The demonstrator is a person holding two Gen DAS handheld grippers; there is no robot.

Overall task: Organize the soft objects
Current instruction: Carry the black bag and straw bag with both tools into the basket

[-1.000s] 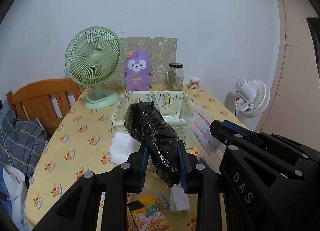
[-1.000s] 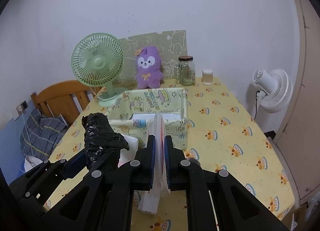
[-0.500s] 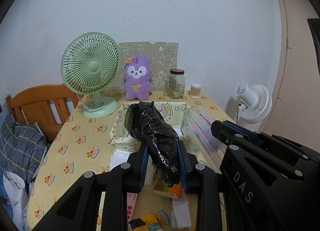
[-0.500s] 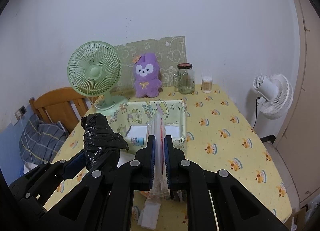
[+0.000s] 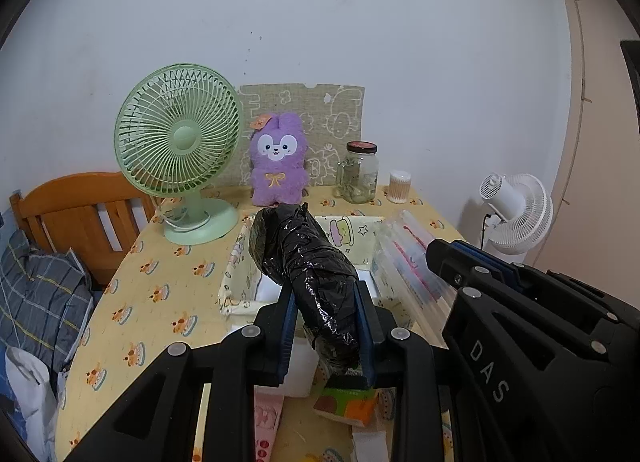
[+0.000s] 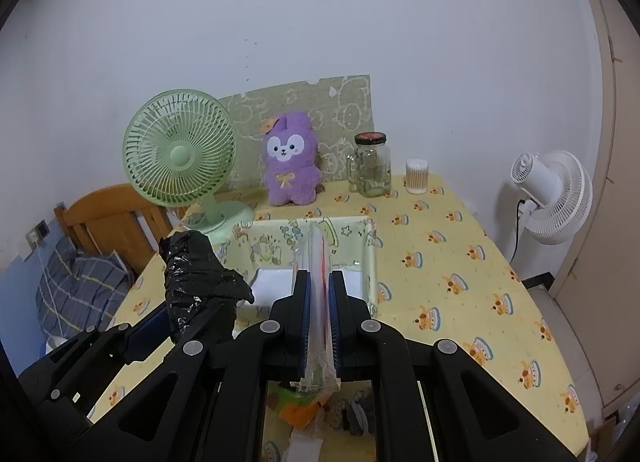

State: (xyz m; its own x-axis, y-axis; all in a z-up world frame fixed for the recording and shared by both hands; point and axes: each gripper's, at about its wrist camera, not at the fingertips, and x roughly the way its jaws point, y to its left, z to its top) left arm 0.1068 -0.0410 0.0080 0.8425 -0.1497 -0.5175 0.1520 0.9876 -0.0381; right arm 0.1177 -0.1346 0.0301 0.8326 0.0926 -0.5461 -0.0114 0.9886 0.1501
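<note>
My left gripper [image 5: 326,294] is shut on a crumpled black plastic bag roll [image 5: 304,258], which sticks up and forward from the jaws. My right gripper [image 6: 319,282] is shut on a flat clear plastic packet with red print [image 6: 316,262]. In the left wrist view the same clear packet [image 5: 404,258] and the right gripper [image 5: 460,258] show at the right. Both hang above the near side of a pale yellow printed fabric box [image 5: 240,262], [image 6: 370,258] that holds white packs [image 6: 272,282]. The black bag [image 6: 196,278] shows left in the right wrist view.
A green desk fan [image 5: 180,154], a purple plush rabbit [image 5: 278,162], a glass jar [image 5: 360,174] and a cotton swab tub [image 5: 400,186] line the table's back edge. Small colourful packs [image 5: 344,402] lie below the grippers. A wooden chair [image 5: 76,214] stands left, a white fan [image 5: 516,214] right.
Both grippers have drawn back from the fabric box and risen slightly, each keeping its hold. The box and back-row items now look farther away, and more small packs show beneath.
</note>
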